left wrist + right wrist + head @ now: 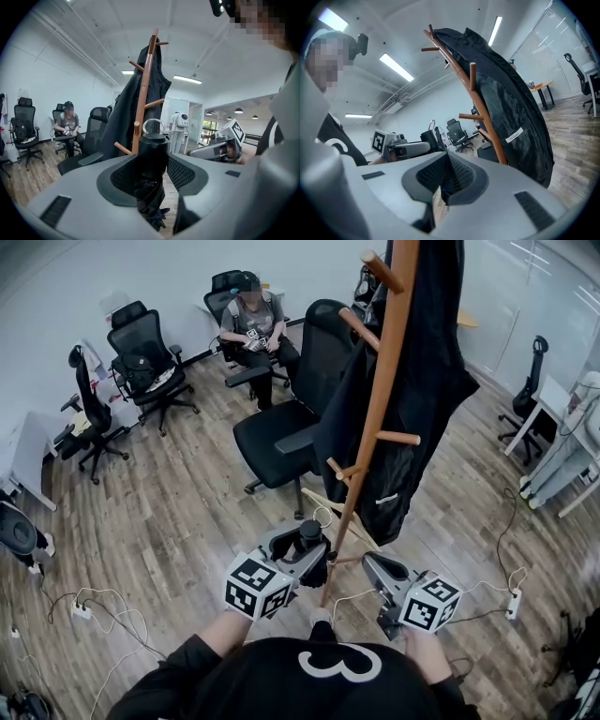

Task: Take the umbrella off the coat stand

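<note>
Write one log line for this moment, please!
left gripper: shut on umbrella | right gripper: shut, empty | coat stand: black coat hanging

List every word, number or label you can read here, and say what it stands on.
"3": large white figure on the person's black top.
White tag on the black coat: print too small to read.
Marker cubes: black-and-white square patterns only, no letters.

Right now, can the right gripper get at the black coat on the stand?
Probably yes. The black coat hangs on the side of the coat stand facing the right gripper, with nothing between them. Its jaws are shut and empty, so they must open first.
</note>
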